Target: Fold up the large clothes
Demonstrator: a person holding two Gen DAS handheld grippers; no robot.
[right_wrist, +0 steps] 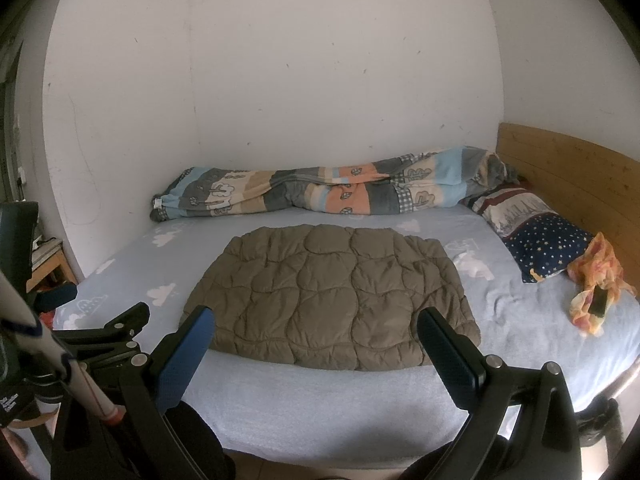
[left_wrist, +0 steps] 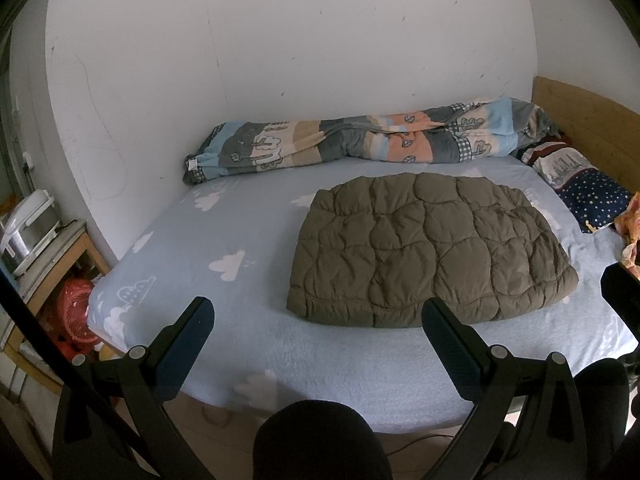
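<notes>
While both grippers hang back above the near edge, the bed with its pale blue cloud-print sheet point(left_wrist: 248, 344) fills most of each view, and the olive-green quilted puffer garment point(left_wrist: 424, 252) lies on it, right of centre from the left wrist camera and roughly central from the right. It looks like a compact, already doubled rectangle with no sleeves showing, so I judge the folding to be late or finished. Any further move would call for both grippers to come forward to the garment's near hem, pinch its two corners and carry them over toward the wall side.

Along the wall lies the rolled patchwork duvet in blue, peach and grey point(left_wrist: 360, 140), with the star-print navy pillow point(right_wrist: 540, 244) beside the wooden headboard point(right_wrist: 568, 168).

Each view adds something. Only the left wrist camera shows the white rice cooker point(left_wrist: 28, 228) on a small wooden desk point(left_wrist: 60, 256) at the foot of the bed. Only the right wrist camera shows the whole crumpled orange patterned cloth point(right_wrist: 596, 284) near the pillow.

On the left gripper point(left_wrist: 318, 314) the jaws stand wide and hold nothing; the same goes for the right gripper point(right_wrist: 314, 324).
</notes>
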